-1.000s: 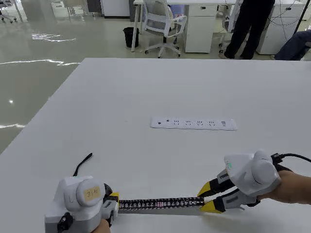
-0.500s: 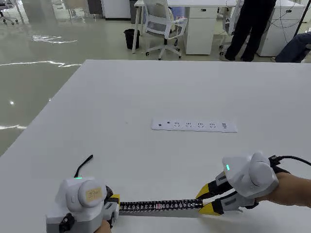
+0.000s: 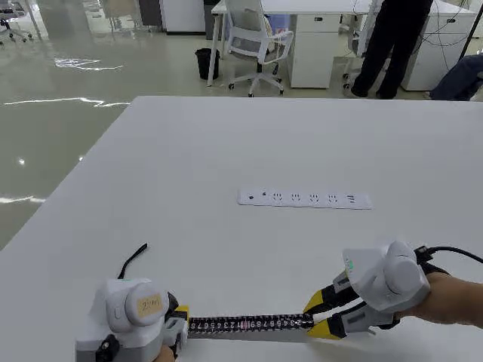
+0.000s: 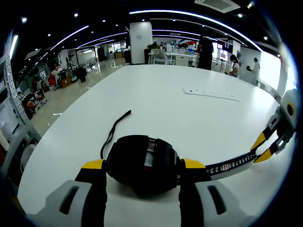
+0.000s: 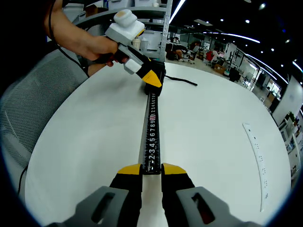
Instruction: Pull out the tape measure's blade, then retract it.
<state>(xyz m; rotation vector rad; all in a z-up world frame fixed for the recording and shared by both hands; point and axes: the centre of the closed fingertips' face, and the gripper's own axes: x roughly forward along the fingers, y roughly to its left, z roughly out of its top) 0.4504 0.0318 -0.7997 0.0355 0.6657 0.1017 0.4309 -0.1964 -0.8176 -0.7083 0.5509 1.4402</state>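
Clamping the black case [image 4: 137, 158] between the left gripper's [image 4: 143, 163] jaws, low centre in the left gripper view, down on the white table [image 3: 226, 143]. Pinching the blade's [image 3: 249, 324] tip with the right gripper [image 3: 312, 318], jaws pressed onto it, bottom right of the head view. Stretched out straight between the two along the bottom edge. Lying flat mid-frame beyond, a power strip [image 3: 305, 199]. Trailing from the case at lower left, a black strap [image 3: 132, 259].
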